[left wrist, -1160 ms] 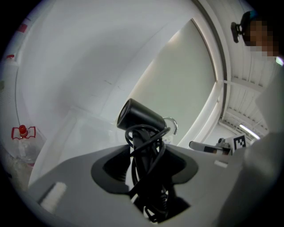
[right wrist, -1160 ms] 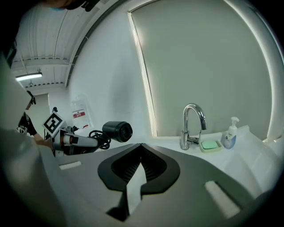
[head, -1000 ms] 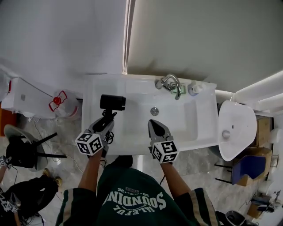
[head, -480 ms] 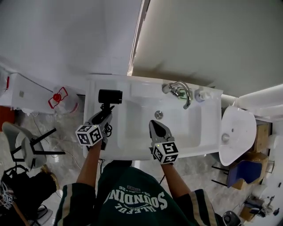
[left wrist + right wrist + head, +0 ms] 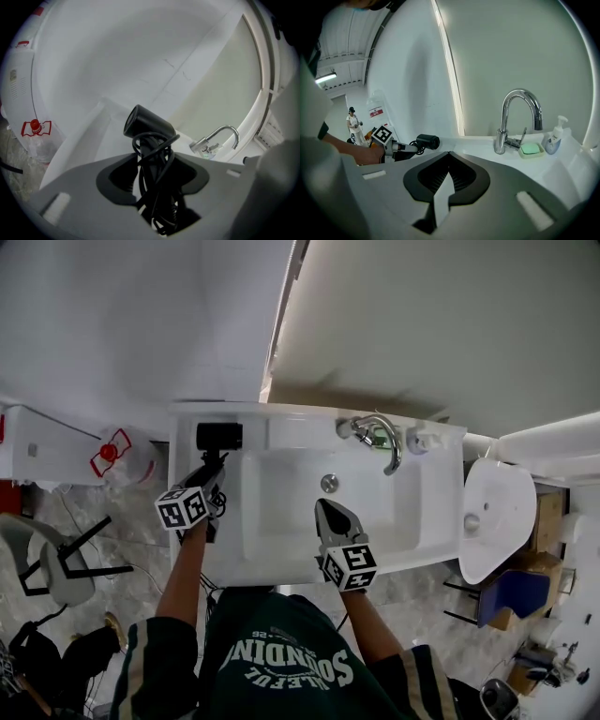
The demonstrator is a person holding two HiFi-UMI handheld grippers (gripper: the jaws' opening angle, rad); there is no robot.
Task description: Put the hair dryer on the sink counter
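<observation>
The black hair dryer [image 5: 218, 436] is at the back left corner of the white sink counter [image 5: 291, 432], its barrel pointing left to right. My left gripper [image 5: 210, 474] is shut on its handle, which has the black cord wrapped round it [image 5: 154, 157]. In the left gripper view the barrel [image 5: 147, 125] stands up above the jaws, over the counter's left strip. Whether it rests on the counter I cannot tell. My right gripper [image 5: 333, 519] hovers over the basin's front edge, shut and empty [image 5: 449, 154]. From there I see the hair dryer [image 5: 427, 141] to the left.
A chrome faucet [image 5: 380, 434] with a green soap bar [image 5: 530, 149] and a pump bottle [image 5: 555, 136] stand at the back right. A second white basin [image 5: 497, 517] is at the right. A water jug [image 5: 117, 456] and a chair [image 5: 56, 559] are on the floor at left.
My left gripper has carried the hair dryer away from me and to the left, from beside the basin to the counter's back left corner. The right gripper has stayed in place.
</observation>
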